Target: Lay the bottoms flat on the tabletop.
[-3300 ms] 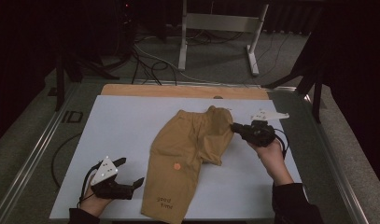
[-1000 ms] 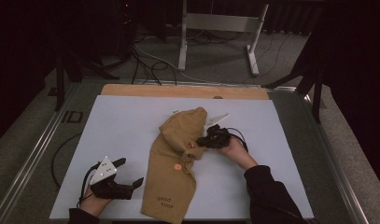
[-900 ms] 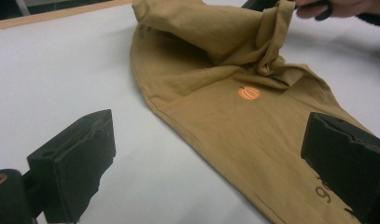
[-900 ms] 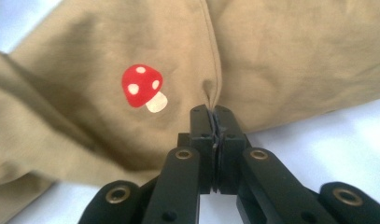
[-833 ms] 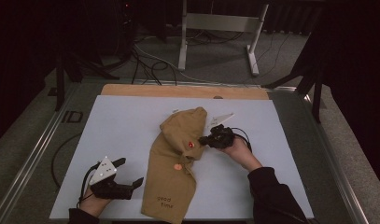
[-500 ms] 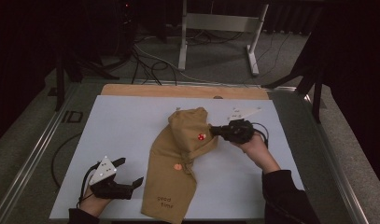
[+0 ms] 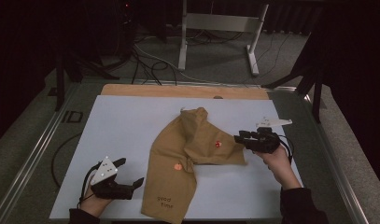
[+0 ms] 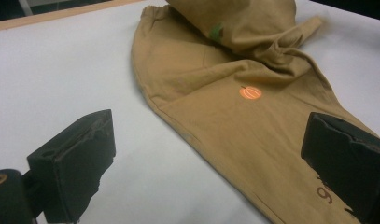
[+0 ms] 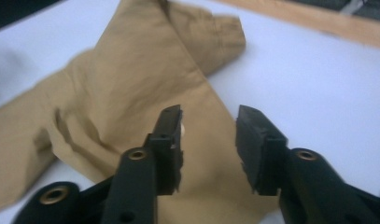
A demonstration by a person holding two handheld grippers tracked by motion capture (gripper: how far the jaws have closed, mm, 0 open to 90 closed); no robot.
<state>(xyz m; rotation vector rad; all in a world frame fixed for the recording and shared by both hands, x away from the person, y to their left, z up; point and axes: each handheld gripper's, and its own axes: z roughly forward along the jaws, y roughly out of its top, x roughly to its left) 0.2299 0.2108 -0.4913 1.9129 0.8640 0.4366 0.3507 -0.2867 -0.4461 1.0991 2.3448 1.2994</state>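
1. The tan trousers lie half-folded mid-counter, one leg laid across;
2. Right claw — jaws just opened, nothing between them — sits off the fold's edge;
3. Left claw rests released beside the lower leg;
4. Soft, light, limp cloth: pinch a hem or waistband edge.

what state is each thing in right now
pants: one leg folded over, other leg flat on the table, nothing gripping them
left gripper: open, resting on the table beside the pants
right gripper: jaws just opened, nothing between them, at the folded leg's edge
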